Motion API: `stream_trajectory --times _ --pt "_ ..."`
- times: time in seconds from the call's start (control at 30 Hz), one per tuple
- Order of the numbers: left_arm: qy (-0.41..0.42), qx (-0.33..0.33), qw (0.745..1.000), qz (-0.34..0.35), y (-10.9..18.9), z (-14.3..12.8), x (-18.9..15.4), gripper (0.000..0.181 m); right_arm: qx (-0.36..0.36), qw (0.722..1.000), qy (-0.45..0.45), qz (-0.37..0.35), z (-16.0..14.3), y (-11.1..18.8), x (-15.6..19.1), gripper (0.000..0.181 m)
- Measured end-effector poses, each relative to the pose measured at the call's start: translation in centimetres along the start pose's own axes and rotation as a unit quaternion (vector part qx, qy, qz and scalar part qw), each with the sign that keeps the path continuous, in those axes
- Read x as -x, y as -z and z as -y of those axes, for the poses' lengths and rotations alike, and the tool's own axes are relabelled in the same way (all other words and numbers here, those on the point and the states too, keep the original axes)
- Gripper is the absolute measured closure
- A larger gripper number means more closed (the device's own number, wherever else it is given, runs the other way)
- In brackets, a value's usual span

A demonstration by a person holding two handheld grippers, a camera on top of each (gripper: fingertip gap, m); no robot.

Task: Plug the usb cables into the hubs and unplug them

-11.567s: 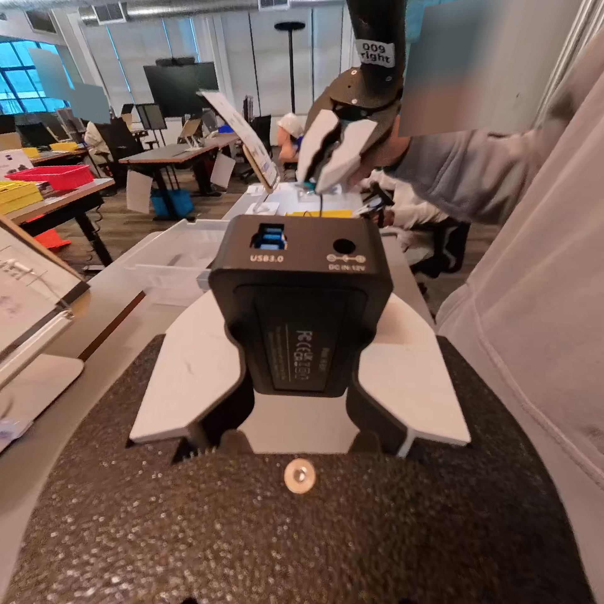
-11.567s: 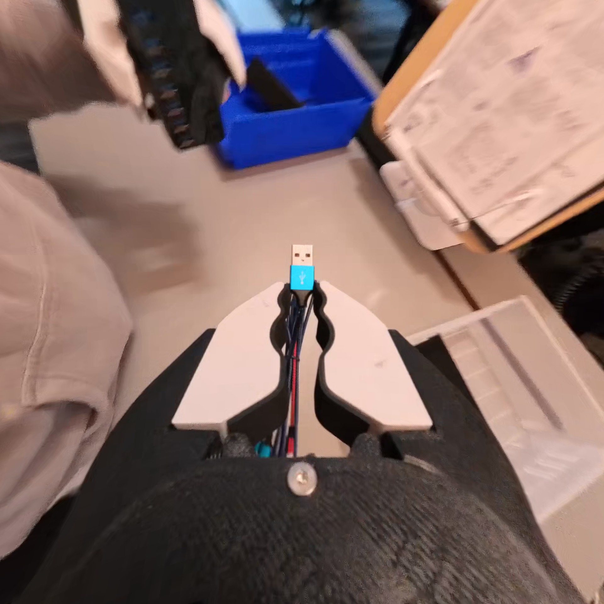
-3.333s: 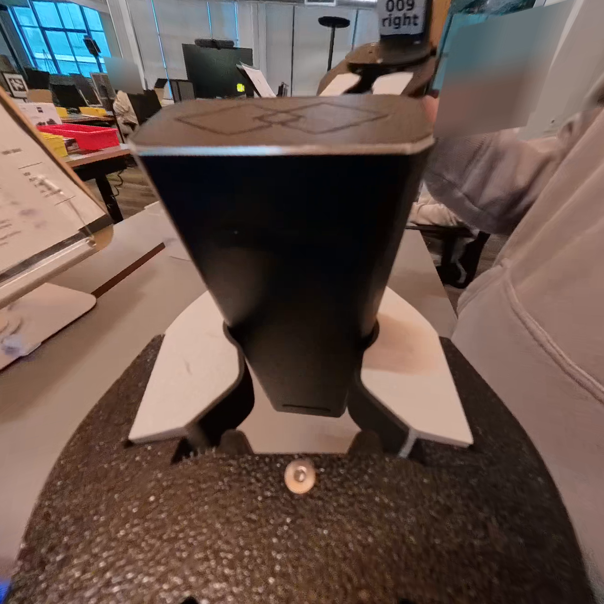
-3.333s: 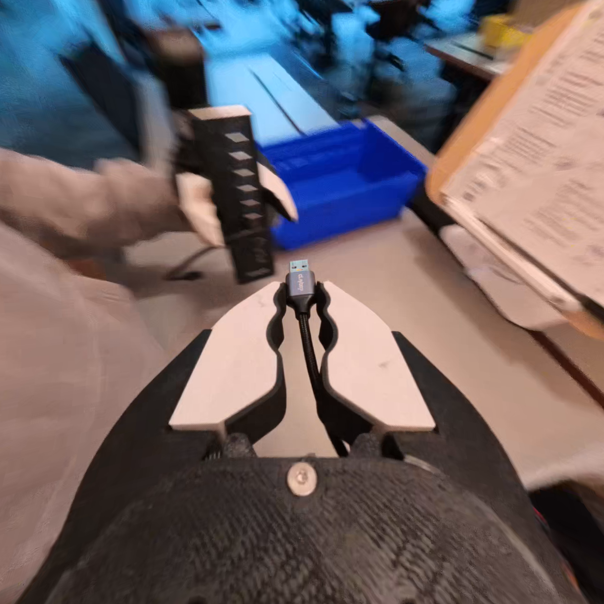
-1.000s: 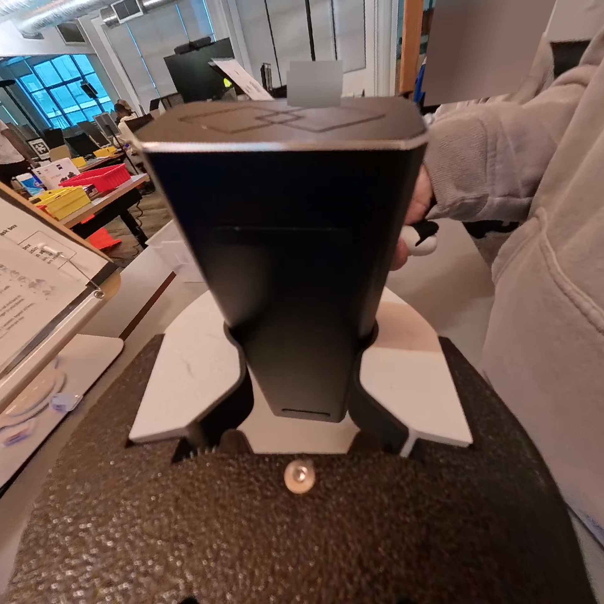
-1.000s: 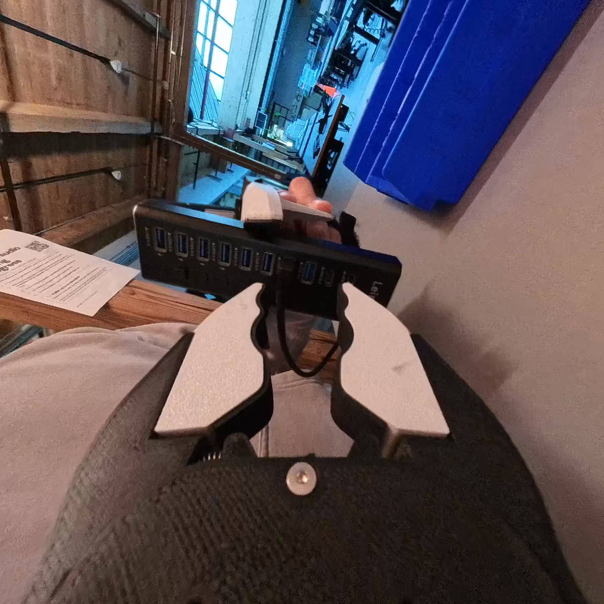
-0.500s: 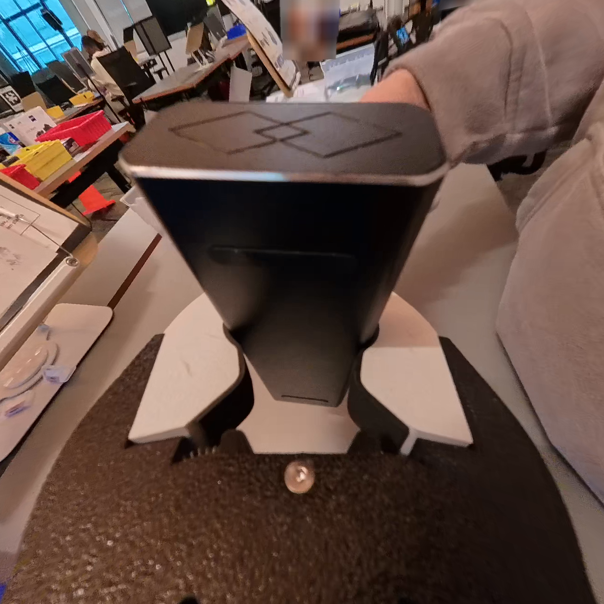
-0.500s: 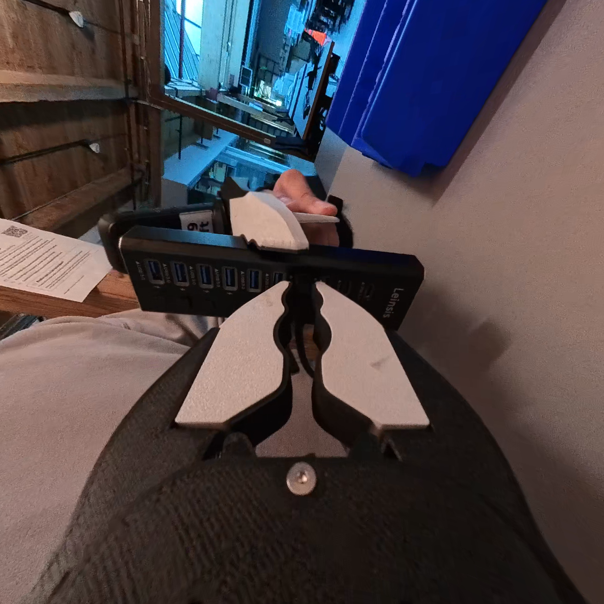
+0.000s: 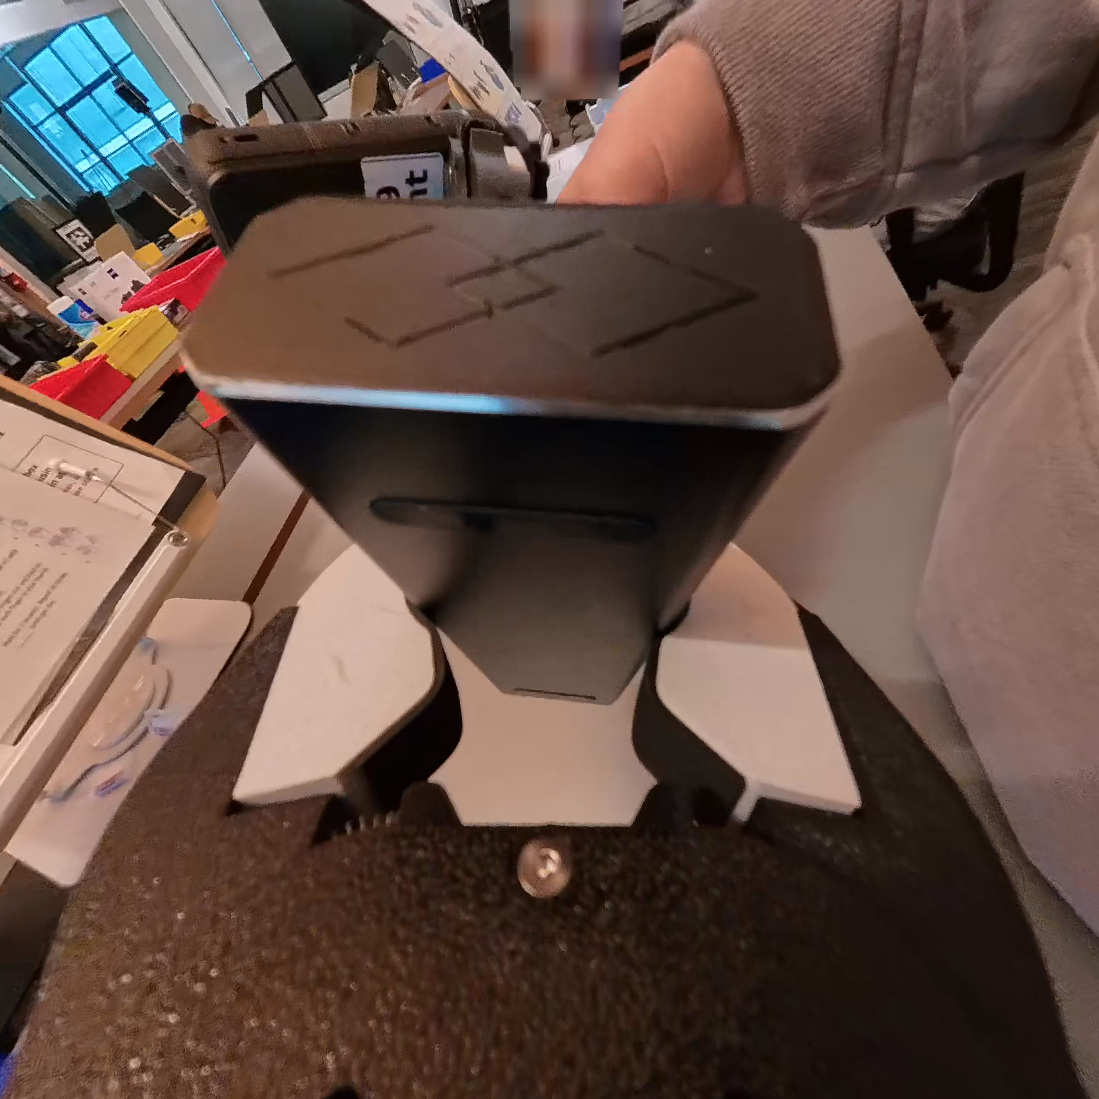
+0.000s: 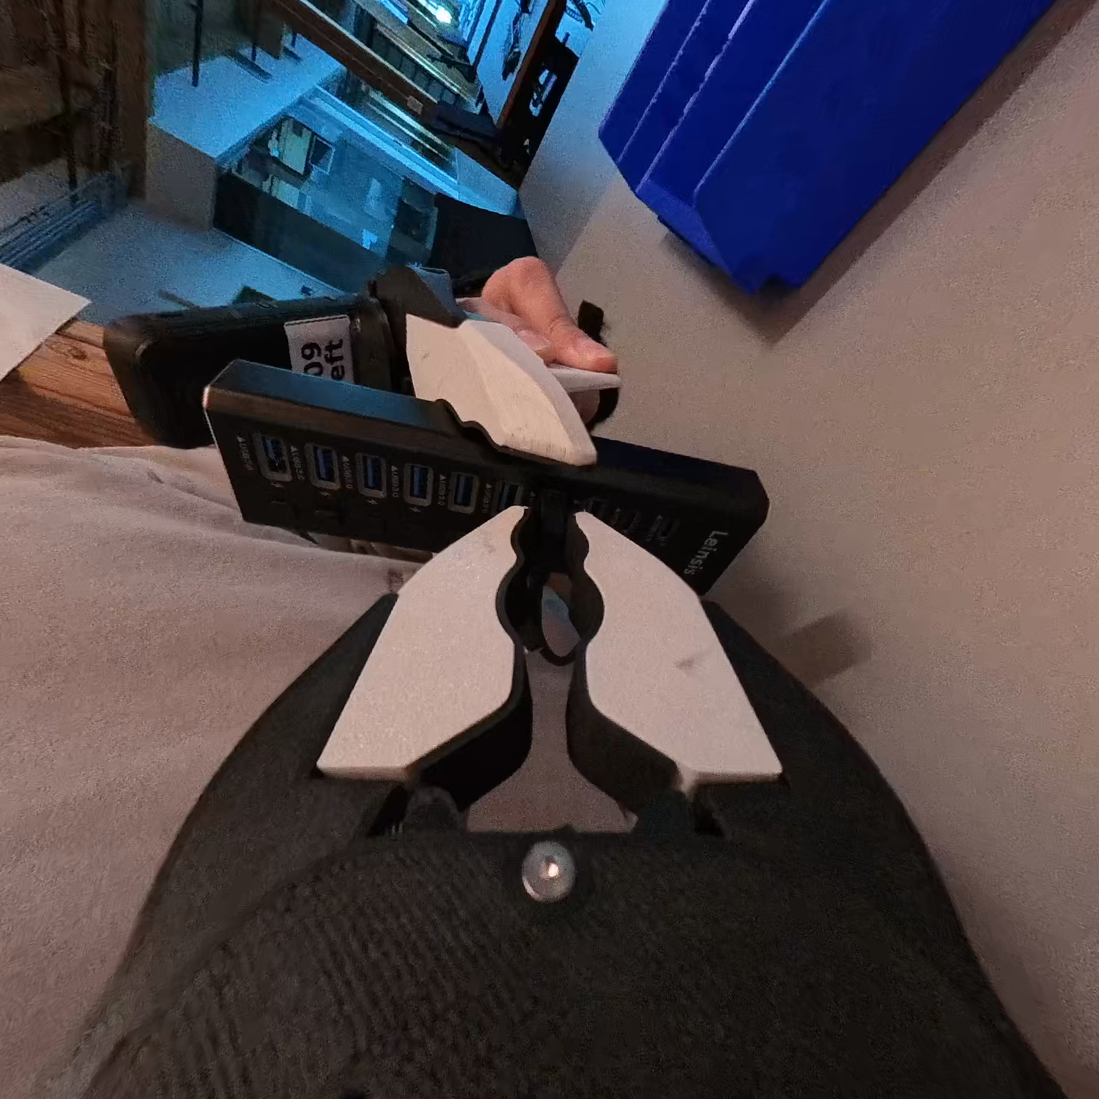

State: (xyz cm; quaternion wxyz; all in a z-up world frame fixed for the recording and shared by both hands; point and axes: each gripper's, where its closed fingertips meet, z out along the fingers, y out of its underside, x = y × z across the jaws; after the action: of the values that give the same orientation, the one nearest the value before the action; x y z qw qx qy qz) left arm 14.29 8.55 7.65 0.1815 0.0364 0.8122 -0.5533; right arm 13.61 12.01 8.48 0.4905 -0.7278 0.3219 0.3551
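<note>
Gripping the hub (image 9: 517, 452) end-up at mid-frame, the left tongs (image 9: 544, 672) pinch its smooth, matte black, round-cornered body. Right of that, the right tongs (image 10: 550, 535) squeeze a dark plug (image 10: 550, 523) at the hub's port row. A crooked pull could jam it; the slick casing might slip.
</note>
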Motion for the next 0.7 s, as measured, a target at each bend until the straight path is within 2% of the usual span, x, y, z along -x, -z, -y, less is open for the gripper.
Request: stream_trajectory --times 0.2,0.37,0.7 --pt "-0.024 -0.022 0.999 -0.005 0.24 0.29 -0.21 0.11 -0.031 0.998 -0.03 0.041 0.12 -0.22 0.28 0.172" --pt "-0.001 -0.016 1.0 -0.015 0.12 0.05 -0.32 0.11 -0.039 0.994 -0.072 0.077 -0.16 -0.29 0.14 0.172" --pt "0.031 0.008 0.999 0.004 -0.38 -0.23 0.12 0.11 -0.043 0.99 -0.1 0.088 0.29 0.24 -0.31 0.172"
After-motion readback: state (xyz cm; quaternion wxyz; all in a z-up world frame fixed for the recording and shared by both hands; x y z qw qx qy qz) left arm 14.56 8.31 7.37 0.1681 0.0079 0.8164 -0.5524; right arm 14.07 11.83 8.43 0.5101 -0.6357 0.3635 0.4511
